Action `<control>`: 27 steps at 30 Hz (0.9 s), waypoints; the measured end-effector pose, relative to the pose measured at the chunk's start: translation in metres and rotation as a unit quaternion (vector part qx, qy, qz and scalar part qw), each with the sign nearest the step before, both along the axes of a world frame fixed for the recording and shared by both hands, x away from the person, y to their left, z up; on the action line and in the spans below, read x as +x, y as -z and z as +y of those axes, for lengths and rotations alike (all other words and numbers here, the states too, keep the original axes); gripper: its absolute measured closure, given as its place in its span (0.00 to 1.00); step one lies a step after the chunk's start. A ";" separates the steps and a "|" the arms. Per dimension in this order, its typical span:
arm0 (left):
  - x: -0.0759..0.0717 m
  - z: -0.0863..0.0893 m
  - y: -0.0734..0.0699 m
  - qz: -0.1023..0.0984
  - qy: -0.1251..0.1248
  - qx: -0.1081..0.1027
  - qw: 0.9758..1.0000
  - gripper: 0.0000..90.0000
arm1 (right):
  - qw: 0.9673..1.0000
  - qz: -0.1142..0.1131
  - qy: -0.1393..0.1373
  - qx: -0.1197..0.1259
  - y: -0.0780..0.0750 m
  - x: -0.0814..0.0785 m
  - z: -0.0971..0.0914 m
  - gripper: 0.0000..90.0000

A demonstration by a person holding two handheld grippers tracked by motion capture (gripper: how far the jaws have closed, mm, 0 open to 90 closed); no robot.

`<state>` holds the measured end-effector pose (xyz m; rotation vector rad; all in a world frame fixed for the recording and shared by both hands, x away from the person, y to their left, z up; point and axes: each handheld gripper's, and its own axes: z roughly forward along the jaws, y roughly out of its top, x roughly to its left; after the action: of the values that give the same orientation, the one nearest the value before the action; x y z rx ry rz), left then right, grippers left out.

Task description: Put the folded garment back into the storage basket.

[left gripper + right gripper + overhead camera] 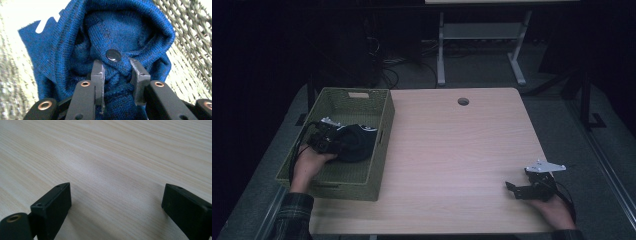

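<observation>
1. A light wooden table [452,150] stood on a grey floor [557,105], with a round hole [463,101] near its far edge.
2. A green woven basket [382,145] sat on the table's left end, overhanging the left edge.
3. The right gripper [512,189] rested on the table near the front right corner.

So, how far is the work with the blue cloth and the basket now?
Done: the blue knitted cloth is already inside the woven basket, above its floor. In hand: the left tongs are shut on a fold of the cloth near its dark snap button. Left: the cloth is not yet let go. The right tongs are open over the bare table.
</observation>
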<state>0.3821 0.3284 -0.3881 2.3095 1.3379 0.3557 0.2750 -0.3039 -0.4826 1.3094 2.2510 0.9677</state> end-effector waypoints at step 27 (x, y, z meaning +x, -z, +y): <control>-0.014 -0.002 -0.043 -0.068 -0.008 -0.081 0.994 0.23 | 1.000 0.000 0.000 0.000 0.000 0.000 0.000 0.10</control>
<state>0.3683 0.3260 -0.3450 2.1039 1.2699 0.3884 0.2750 -0.3039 -0.4825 1.3094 2.2513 0.9672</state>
